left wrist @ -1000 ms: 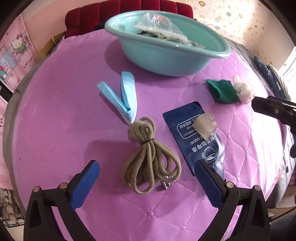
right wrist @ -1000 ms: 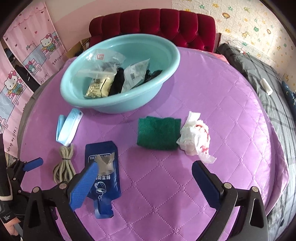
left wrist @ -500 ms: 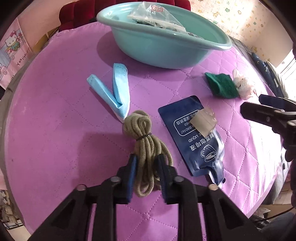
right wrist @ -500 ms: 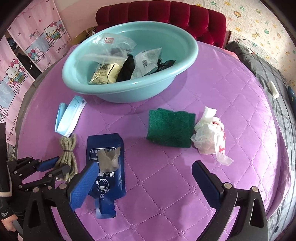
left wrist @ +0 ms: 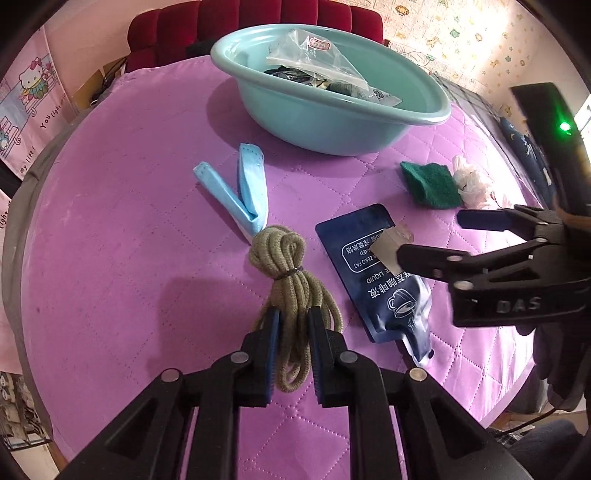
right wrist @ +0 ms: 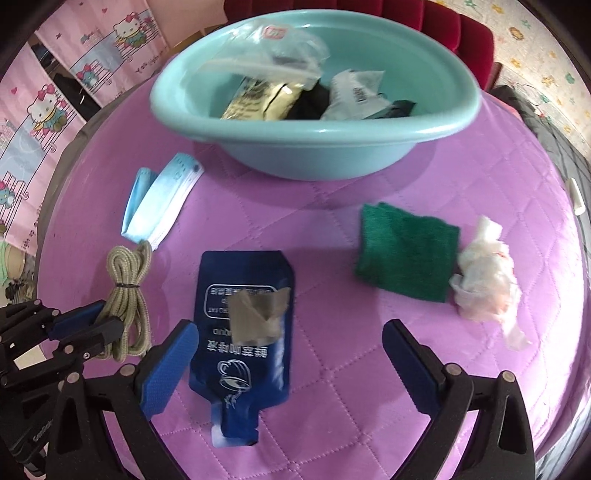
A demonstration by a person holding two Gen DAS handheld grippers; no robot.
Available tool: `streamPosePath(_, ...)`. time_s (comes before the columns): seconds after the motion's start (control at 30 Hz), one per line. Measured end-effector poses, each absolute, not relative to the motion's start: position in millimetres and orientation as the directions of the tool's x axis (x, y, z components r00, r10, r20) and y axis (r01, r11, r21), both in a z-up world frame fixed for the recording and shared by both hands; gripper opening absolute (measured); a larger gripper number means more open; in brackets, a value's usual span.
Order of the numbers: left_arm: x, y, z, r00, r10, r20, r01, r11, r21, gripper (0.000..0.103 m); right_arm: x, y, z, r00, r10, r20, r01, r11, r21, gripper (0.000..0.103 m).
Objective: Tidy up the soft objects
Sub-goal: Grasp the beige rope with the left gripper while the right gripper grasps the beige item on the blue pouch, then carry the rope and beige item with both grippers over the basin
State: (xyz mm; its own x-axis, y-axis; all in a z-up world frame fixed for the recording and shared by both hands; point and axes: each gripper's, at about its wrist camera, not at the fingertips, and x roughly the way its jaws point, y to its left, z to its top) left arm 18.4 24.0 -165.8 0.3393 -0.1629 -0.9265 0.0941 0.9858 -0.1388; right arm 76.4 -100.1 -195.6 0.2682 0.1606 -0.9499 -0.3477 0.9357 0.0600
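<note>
My left gripper [left wrist: 293, 317] is shut on the near loops of an olive rope bundle [left wrist: 284, 266] that lies on the purple quilted table; the rope also shows in the right wrist view [right wrist: 127, 291]. My right gripper [right wrist: 291, 350] is open above a dark blue pouch [right wrist: 245, 317], its left pad at the pouch's edge. From the left wrist view the right gripper [left wrist: 432, 236] hovers over the pouch [left wrist: 373, 273]. A teal basin [right wrist: 314, 147] holding several packets stands at the back.
A folded light blue face mask [right wrist: 159, 206] lies left of the basin. A green cloth [right wrist: 406, 251] and a crumpled white tissue [right wrist: 487, 284] lie to the right. A red padded chair [left wrist: 258, 18] stands behind the round table [left wrist: 110, 221].
My left gripper came down and shut on the rope bundle. My right gripper moved forward and lower over the blue pouch and stayed open.
</note>
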Motion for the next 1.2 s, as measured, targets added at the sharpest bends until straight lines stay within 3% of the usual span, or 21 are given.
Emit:
streamPosePath(0.13,16.2,26.8,-166.7,0.339,-0.16,-0.927,0.078,0.987,-0.142,0.017,81.5,-88.3,-206.5,0.239,0.173,-0.955,-0.37,0.926,0.075,0.082)
streamPosePath(0.23,15.7,27.7,-167.5,0.339,-0.156,-0.928,0.071,0.988,-0.14,0.017,83.3,-81.1,-211.7,0.218,0.186,-0.958,-0.381,0.92,0.092,0.063)
streamPosePath(0.33,15.9,26.1,-168.4,0.339,-0.156,-0.928,0.072,0.988,-0.139,0.017,79.9,-76.7,-216.4,0.204,0.2,-0.958,-0.391,0.914,0.108,0.031)
streamPosePath(0.37,16.3,24.7,-168.7,0.339,-0.159,-0.927,0.073,0.987,-0.142,0.017,79.3,-76.1,-216.3,0.207,0.199,-0.958,-0.395,0.913,0.104,0.014)
streamPosePath(0.4,16.3,23.6,-168.8,0.339,-0.161,-0.927,0.075,0.987,-0.144,0.017,78.5,-76.0,-215.1,0.214,0.197,-0.957,-0.398,0.912,0.098,0.005)
streamPosePath(1.2,-4.8,13.5,-127.2,0.379,-0.222,-0.898,0.153,0.972,-0.176,0.017,41.9,-98.7,-165.5,0.273,0.193,-0.943,-0.367,0.926,0.083,0.005)
